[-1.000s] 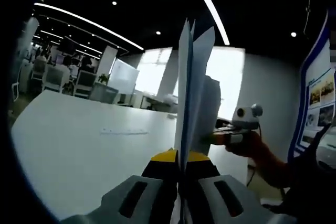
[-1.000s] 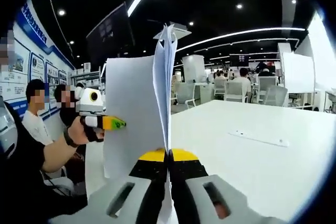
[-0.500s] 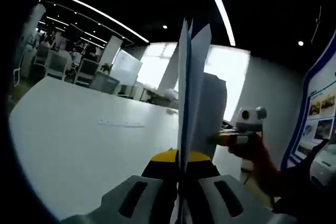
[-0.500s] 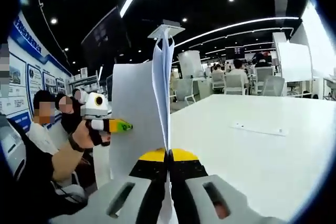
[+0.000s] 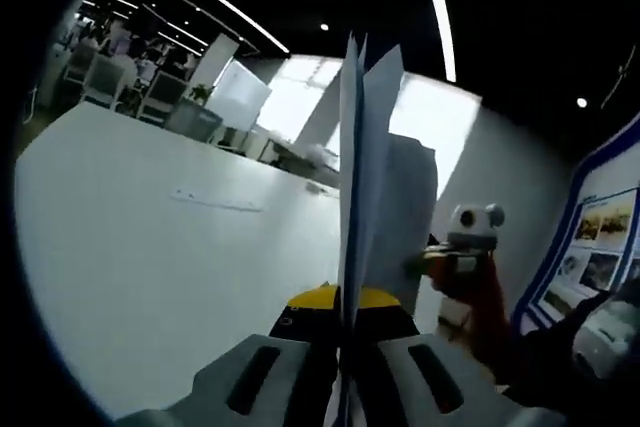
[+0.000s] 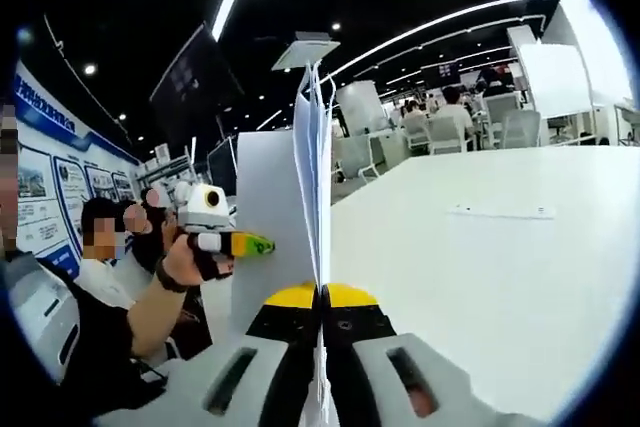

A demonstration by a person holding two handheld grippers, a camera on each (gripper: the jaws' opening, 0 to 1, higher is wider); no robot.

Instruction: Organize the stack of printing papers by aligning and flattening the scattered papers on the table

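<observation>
Upright papers point(image 5: 362, 187) between both tools' jaws

In the left gripper view the sheets of paper point(image 5: 365, 177) stand edge-on, so their faces cannot be read, and they hide the tips of the other gripper point(image 5: 432, 259) where it meets them. On the bench point(image 6: 500, 267) a thin flat strip point(image 6: 500, 212) is too small to identify. The wall posters point(image 5: 600, 247) are blurred and cut off at the edge.

My stack of thin white printing papers point(image 5: 365, 187) stands upright on edge above the white table point(image 5: 150, 277), its sheets fanned slightly apart at the top and uneven, pinched at opposite edges between my closed left gripper point(image 5: 342, 332) and right gripper point(image 6: 320, 332).
</observation>
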